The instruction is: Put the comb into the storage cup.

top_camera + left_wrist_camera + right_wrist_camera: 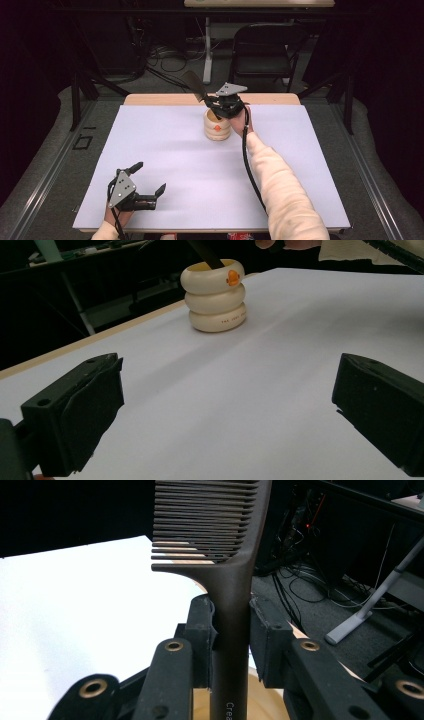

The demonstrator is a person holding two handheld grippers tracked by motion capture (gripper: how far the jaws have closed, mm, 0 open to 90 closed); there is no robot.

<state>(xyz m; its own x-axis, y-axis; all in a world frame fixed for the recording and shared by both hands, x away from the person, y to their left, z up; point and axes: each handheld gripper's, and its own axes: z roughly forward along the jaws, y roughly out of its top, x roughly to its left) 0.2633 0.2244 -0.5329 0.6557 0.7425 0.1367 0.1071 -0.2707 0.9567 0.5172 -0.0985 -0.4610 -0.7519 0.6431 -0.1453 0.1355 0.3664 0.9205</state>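
Two grippers on a white surface (pixel 165 150). Lower left of the high view, the left gripper (pixel 148 179) rests with jaws wide apart, nothing between them. Moving right, upper centre: the cream ribbed holder (pixel 217 127), and just above it the right gripper (pixel 212 103), clamped on the handle of a dark comb (pixel 235 605) whose lower end sits in the holder. That comb looks light, stiff and smooth, so a slippery handle; mid-handle below the teeth seems the sound place to grip.

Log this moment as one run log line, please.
right gripper: shut on comb | comb handle in cream ringed holder | left gripper: open, near table front edge, holding nothing
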